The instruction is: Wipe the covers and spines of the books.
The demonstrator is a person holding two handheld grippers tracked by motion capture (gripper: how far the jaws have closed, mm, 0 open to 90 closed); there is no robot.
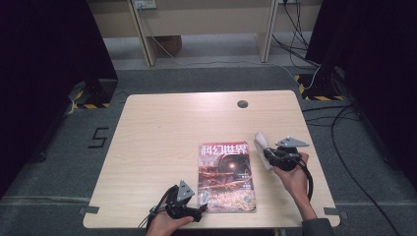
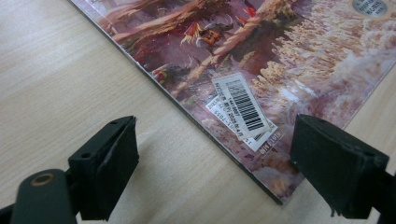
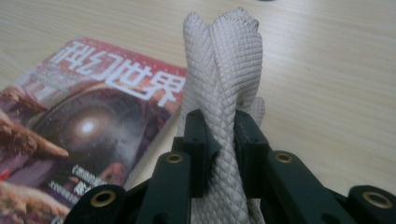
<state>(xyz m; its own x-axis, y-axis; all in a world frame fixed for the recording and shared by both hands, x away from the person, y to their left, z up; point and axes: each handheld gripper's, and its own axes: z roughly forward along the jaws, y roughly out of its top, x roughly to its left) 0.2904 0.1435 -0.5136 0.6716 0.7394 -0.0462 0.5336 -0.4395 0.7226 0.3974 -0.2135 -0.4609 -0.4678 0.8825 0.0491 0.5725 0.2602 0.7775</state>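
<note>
On the counter [image 1: 162, 123]: a magazine [image 1: 226, 177] lies flat, cover up.
Right gripper [image 1: 268, 153]: fingers clamped on a bunched white cloth [image 3: 224, 70], held above the counter just beside the magazine's top right corner.
Left gripper [image 1: 200, 209]: fingers apart, straddling the magazine's lower left corner by the barcode sticker [image 2: 243, 105], gripping nothing.

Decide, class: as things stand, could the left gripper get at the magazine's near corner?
Probably yes. The left gripper sits open right at the magazine, its jaws straddling the barcode corner with bare table around it. The right gripper, holding the cloth, stays aside.
</note>
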